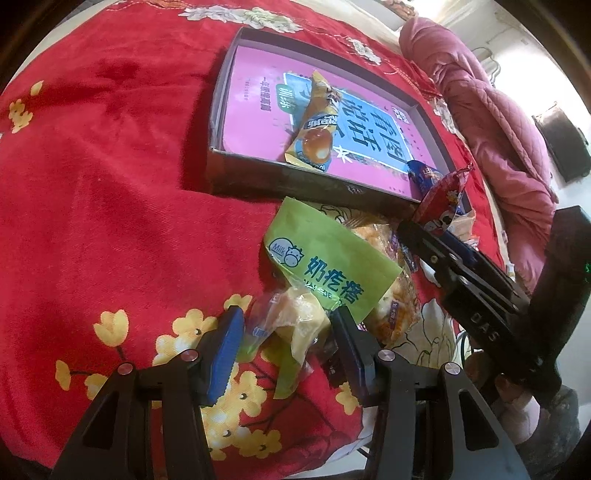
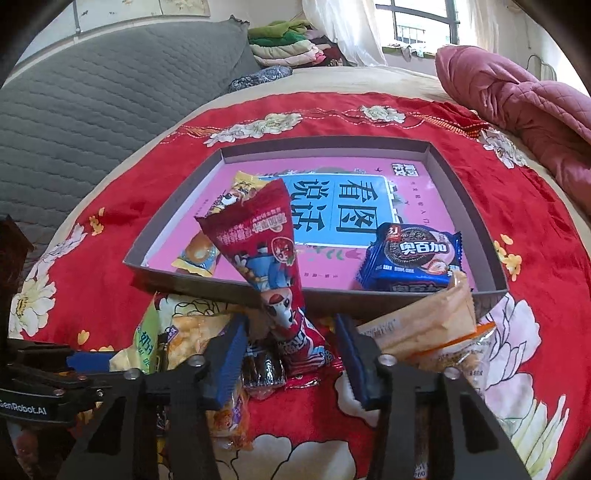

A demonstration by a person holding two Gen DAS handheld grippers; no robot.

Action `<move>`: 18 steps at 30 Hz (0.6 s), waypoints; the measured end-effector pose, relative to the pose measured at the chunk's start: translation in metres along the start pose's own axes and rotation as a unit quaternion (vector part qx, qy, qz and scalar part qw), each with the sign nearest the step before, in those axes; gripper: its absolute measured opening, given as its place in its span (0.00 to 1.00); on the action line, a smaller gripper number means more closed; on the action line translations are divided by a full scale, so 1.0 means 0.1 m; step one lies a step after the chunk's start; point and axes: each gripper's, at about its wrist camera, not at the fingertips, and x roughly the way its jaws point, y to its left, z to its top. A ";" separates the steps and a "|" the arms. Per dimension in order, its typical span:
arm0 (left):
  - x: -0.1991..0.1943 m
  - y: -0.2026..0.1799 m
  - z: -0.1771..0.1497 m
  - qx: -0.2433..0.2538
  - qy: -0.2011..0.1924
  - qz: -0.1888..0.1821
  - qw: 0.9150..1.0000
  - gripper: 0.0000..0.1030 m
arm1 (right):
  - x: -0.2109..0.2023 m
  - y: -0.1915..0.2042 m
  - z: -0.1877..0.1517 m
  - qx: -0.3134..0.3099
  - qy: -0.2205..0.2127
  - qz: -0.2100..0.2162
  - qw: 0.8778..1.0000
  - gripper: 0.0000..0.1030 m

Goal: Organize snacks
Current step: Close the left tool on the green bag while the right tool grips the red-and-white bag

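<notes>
Red floral bedspread (image 2: 110, 206) fills centre frame, grey quilted pillow (image 2: 92, 110) upper left, window (image 2: 421, 22) top right. Left gripper (image 1: 288, 343) part-open around a clear-wrapped snack (image 1: 299, 325); right gripper (image 2: 291, 354) part-open around the red cone packet (image 2: 266, 254), contact unclear.

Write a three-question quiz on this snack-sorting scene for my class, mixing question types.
1. True or false: the blue biscuit packet lies inside the box.
2. Which packet stands between the fingers of the right gripper? A green, B red, C yellow.
3. How many packets lie flat in the box?
Key: 1 true. 2 B, the red packet. 3 two: the blue biscuit packet and the yellow packet.
</notes>
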 end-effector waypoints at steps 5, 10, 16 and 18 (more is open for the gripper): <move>0.03 0.01 0.02 -0.001 -0.004 -0.007 1.000 0.49 | 0.02 0.00 0.00 -0.007 -0.003 -0.004 1.000 0.29; 0.03 -0.02 0.02 0.007 -0.008 -0.011 1.000 0.40 | 0.00 -0.04 0.00 -0.005 -0.008 -0.003 1.000 0.25; -0.01 -0.05 0.02 0.016 -0.013 -0.010 1.000 0.37 | -0.04 -0.07 -0.01 0.000 -0.013 0.000 1.000 0.22; -0.02 -0.05 0.02 0.017 -0.014 -0.011 1.000 0.37 | -0.06 -0.08 -0.01 0.001 -0.016 0.000 1.000 0.22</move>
